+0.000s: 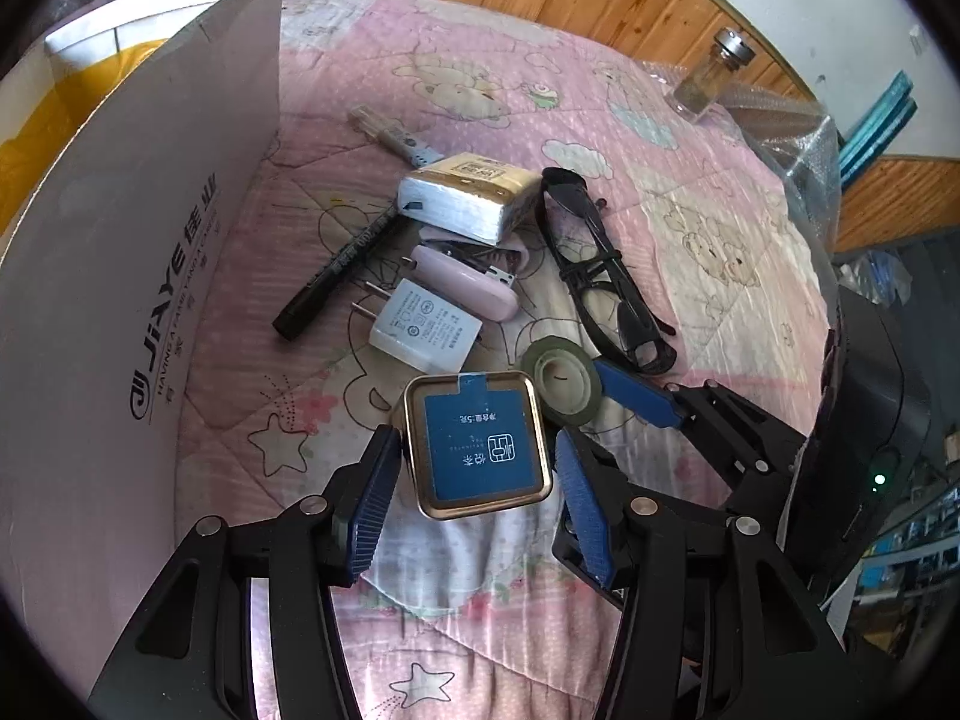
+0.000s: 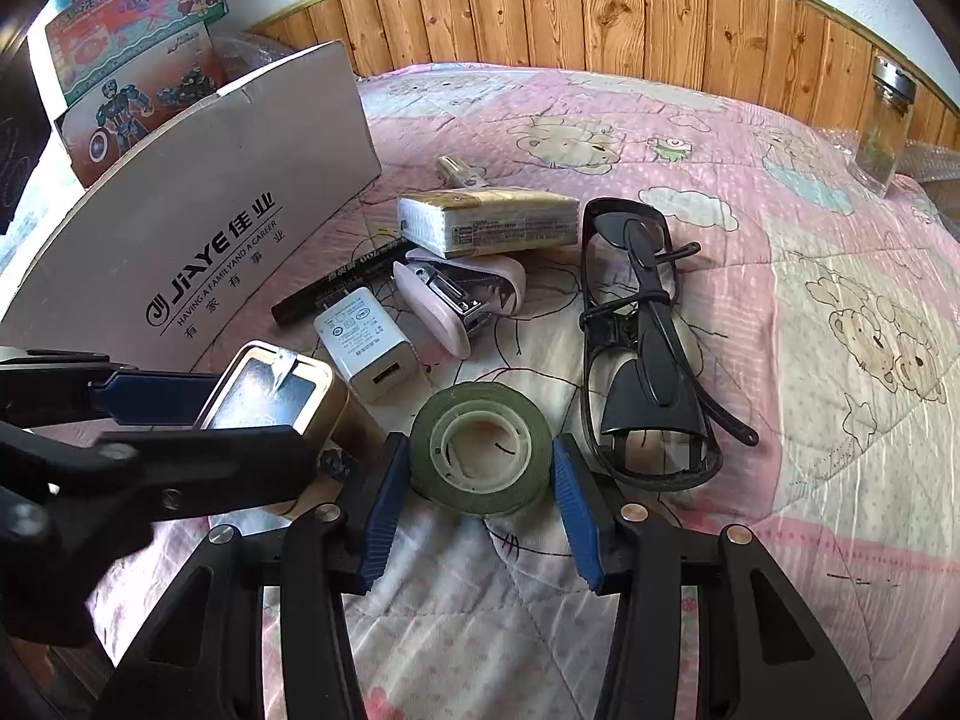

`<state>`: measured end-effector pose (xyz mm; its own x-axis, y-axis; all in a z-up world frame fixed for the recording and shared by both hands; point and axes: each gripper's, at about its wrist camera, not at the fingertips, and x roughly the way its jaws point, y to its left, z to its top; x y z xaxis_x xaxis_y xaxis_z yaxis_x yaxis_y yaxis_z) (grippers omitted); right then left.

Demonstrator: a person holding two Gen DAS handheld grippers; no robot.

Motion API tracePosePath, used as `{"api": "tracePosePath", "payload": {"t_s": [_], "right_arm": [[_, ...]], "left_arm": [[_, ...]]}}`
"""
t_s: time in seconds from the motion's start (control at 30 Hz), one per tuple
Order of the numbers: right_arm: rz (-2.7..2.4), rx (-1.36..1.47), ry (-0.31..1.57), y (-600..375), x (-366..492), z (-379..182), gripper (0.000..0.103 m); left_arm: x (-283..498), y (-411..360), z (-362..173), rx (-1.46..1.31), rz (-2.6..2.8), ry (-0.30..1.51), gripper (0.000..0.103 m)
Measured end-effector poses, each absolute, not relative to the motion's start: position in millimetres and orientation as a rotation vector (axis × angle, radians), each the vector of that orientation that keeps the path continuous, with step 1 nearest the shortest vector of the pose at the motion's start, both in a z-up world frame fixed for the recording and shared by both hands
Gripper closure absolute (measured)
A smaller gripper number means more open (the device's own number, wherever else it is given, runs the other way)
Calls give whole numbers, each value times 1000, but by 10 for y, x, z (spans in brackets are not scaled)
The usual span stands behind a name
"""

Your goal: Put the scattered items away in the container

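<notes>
Both tools are at the near edge of the bed (image 2: 780, 192), each straddling its own item, neither closed.

Left hand-held gripper (image 1: 477, 501): released, blue pads either side of the square tea tin (image 1: 477, 447). The tin lies between the fingers; a gap shows at both pads, narrower on the left. No contact confirmed.

Right hand-held gripper (image 2: 477, 501): released, pads flanking the tape roll (image 2: 480, 447), which lies flat with its hole facing up. Being round, the roll has no long axis to align to. Narrow gaps show on both sides.

Container: the white cardboard box (image 1: 120, 276) stands at the left edge of the bed, directly beside the left tool and farther from the right one. In my judgement, the tin should go first — the left side has the shorter carry.

Remaining items toward the middle of the bed: charger (image 2: 369, 345), black marker (image 1: 336, 267), pink stapler (image 2: 459, 300), tissue pack (image 2: 486, 225), black glasses (image 2: 648, 348) — long axis running away from the right tool.

View differences: the left view shows the tin's blue label from above; the right view shows the tin's side wall and a toy carton (image 2: 135, 54) behind the box. Box interior is not visible in either view.
</notes>
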<state>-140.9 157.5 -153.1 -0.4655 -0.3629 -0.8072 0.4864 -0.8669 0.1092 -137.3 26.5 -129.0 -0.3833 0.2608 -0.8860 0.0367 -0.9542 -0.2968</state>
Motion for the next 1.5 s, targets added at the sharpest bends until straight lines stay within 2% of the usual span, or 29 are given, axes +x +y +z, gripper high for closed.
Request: {"api": "tracePosePath", "payload": {"t_s": [0.2, 0.4, 0.93, 1.5], "right_arm": [[-2311, 1229, 103, 1645, -1432, -1574, 54], [-2277, 1254, -18, 1744, -1475, -1543, 54], [-2307, 1269, -154, 2012, -1174, -1309, 54], [-2317, 1223, -178, 1970, -713, -1133, 54]], "left_arm": [[-1462, 260, -1485, -1690, 2497, -423, 43], [-1469, 240, -1492, -1643, 2531, -388, 49], [-1123, 103, -1119, -1572, 2578, -400, 50], [-625, 101, -715, -1428, 2642, -377, 50]]}}
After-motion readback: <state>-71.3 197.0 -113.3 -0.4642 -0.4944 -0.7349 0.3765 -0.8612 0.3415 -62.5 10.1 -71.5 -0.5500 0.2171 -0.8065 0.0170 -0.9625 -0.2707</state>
